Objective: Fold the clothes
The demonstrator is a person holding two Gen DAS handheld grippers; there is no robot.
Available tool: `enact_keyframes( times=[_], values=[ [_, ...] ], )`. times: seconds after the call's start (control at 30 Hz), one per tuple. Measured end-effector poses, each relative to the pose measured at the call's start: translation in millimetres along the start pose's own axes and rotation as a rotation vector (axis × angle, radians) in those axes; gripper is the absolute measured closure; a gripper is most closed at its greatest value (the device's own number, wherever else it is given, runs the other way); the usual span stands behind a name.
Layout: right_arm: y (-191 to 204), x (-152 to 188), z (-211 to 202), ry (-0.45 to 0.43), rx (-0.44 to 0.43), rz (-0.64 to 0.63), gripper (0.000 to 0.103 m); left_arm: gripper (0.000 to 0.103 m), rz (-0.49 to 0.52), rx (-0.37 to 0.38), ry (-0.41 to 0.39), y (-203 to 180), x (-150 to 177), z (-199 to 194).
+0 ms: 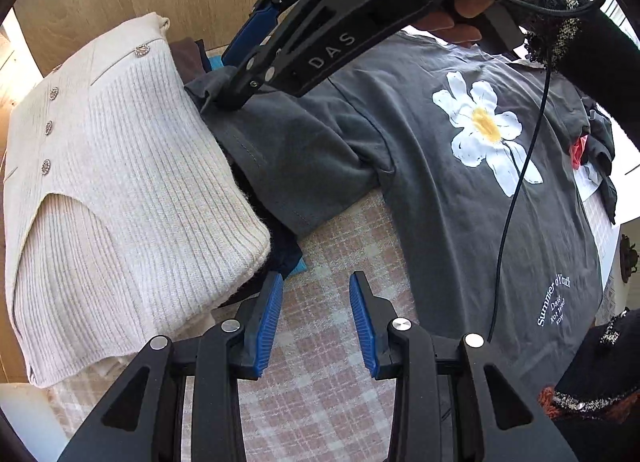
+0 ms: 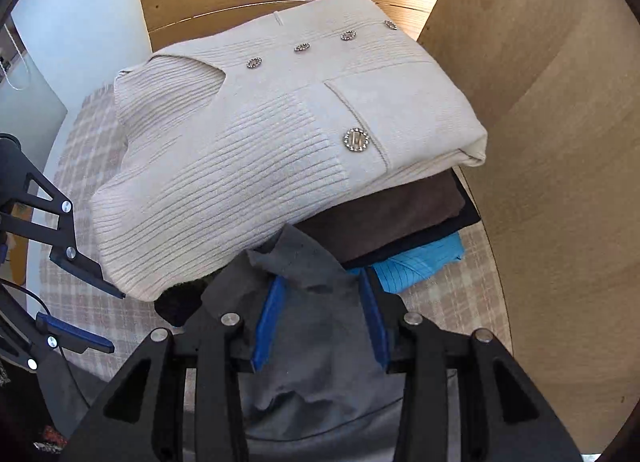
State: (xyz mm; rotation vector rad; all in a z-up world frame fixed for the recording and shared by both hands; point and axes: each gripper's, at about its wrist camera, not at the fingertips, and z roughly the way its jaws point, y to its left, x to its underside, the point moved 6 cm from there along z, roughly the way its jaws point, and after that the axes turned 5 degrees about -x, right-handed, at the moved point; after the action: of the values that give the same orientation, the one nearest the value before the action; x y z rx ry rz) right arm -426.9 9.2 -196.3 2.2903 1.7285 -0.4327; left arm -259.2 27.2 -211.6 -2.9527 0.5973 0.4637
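Tools both parted, left tool (image 1: 316, 318) empty over checked cloth (image 1: 320, 402), grey T-shirt (image 2: 304, 342) sleeve loose between right tool (image 2: 320, 318) pads.

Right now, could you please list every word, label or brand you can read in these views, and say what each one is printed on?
"DAS": white letters on the black body of the right gripper, seen from the left wrist.
"Summer of Youth": white print near the hem of the grey T-shirt.
"Dais...": the line beneath it, only partly legible.
Two smaller lines below that: too small and distorted to read.
Right wrist view: no text.
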Motion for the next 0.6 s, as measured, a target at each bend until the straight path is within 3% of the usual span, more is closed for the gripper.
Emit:
enact_keyframes(
  times=[0.1, 0.17, 0.2, 0.23, 0.37, 0.43, 0.6],
  values=[
    [7, -10, 7, 0.017, 0.004, -0.072, 0.065, 0.070, -0.009, 0.010, -0.015, 5, -3, 0],
    [8, -12, 11, 0.034, -0.007, -0.095, 0.071, 0.070, -0.019, 0.015, -0.017, 8, -4, 2],
    [6, -11, 11, 0.045, -0.029, -0.073, 0.094, 0.070, -0.021, 0.019, -0.016, 8, -4, 4],
    [3, -10, 9, 0.048, -0.044, -0.049, 0.099, 0.070, -0.020, 0.022, -0.016, 8, -4, 5],
    [-18, -4, -18, -0.017, -0.025, 0.004, 0.099, 0.070, -0.010, 0.035, -0.027, 3, -6, 6],
    [-28, 4, -38, -0.058, -0.058, 0.036, 0.099, 0.070, -0.002, 0.048, -0.038, -1, -8, 6],
    [-49, 18, -58, -0.073, -0.053, 0.088, 0.099, 0.070, 0.030, 0.056, -0.039, -2, -25, 9]
  ],
)
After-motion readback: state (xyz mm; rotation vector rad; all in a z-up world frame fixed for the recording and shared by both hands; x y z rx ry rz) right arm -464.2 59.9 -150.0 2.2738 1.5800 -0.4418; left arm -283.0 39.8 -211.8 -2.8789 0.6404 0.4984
